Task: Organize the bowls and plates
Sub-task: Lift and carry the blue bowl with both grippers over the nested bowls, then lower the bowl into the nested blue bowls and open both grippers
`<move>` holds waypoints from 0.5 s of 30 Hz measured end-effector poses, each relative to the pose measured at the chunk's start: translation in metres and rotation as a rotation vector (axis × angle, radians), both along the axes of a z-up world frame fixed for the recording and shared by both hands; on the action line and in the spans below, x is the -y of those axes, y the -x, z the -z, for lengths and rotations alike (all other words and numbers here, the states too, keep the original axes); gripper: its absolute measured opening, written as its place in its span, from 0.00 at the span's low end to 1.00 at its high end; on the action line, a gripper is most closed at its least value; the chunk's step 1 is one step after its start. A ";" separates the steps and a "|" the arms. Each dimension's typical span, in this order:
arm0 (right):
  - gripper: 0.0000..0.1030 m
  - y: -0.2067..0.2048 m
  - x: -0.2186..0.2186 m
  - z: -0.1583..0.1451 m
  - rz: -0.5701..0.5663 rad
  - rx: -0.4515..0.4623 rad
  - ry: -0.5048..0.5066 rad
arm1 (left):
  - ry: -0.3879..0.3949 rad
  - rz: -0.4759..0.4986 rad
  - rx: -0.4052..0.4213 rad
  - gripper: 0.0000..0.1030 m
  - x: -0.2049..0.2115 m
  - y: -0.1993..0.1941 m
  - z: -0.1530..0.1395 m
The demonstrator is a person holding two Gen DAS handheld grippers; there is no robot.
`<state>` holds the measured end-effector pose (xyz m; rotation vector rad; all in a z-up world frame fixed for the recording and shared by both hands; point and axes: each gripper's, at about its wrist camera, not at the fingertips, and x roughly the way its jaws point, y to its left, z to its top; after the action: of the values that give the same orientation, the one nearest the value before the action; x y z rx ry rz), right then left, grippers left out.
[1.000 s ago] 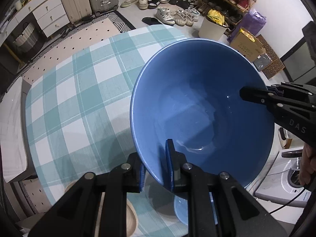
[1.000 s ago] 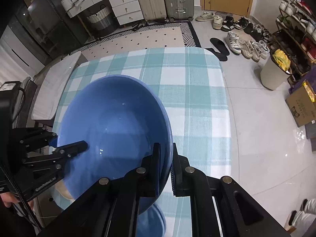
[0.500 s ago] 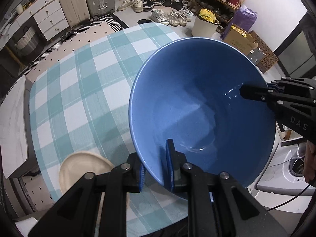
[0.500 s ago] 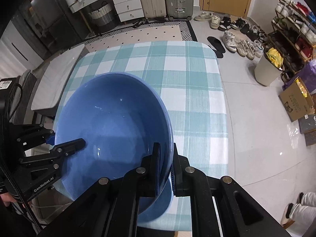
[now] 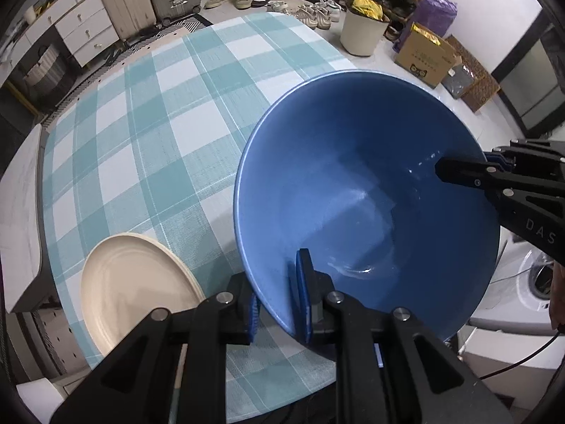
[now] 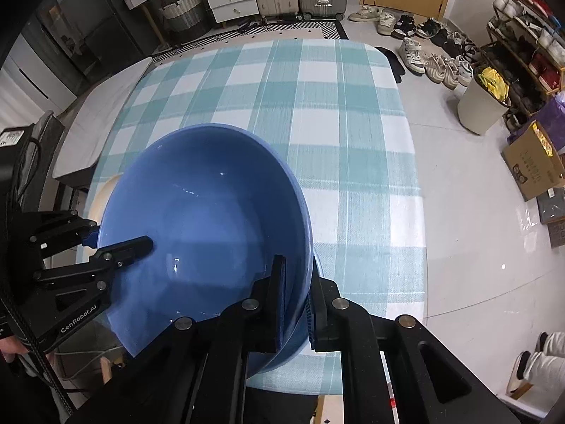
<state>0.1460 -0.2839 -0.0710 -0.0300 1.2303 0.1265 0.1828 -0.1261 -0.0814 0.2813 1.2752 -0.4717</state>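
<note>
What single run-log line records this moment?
left gripper: shut on bowl rim | right gripper: shut on opposite rim | bowl: above checked table | plate: on table beside bowl

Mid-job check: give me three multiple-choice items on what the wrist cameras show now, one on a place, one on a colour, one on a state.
1. Where is the cream plate on the checked table?
A. near its close edge, left of the bowl in the left wrist view
B. at the far end by the suitcases
C. inside the bowl

2. What colour is the bowl?
A. white
B. blue
C. green

3. How is the bowl held?
A. it rests free on the table
B. one hand-held gripper grips it
C. the left hand-held gripper and the right hand-held gripper each clamp the rim on opposite sides

Answers: 1 A, the plate lies at the near table edge beside the left fingers; 2 B, it is blue inside and out; 3 C, each view shows its own jaws closed on the rim and the other gripper across the bowl.
</note>
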 end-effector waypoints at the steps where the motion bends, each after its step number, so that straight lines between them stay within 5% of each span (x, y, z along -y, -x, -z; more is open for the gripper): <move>1: 0.10 0.002 0.000 0.004 -0.003 -0.005 0.004 | -0.014 0.005 0.011 0.16 0.002 0.001 0.002; 9: 0.10 0.013 0.004 0.029 0.002 -0.002 0.015 | -0.119 0.069 0.118 0.19 0.016 0.018 0.022; 15: 0.10 0.018 0.005 0.037 -0.010 -0.005 0.016 | -0.116 0.084 0.097 0.22 0.017 0.021 0.035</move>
<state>0.1276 -0.2885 -0.1084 -0.0496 1.2360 0.1250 0.1617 -0.1433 -0.1168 0.4515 1.2016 -0.4507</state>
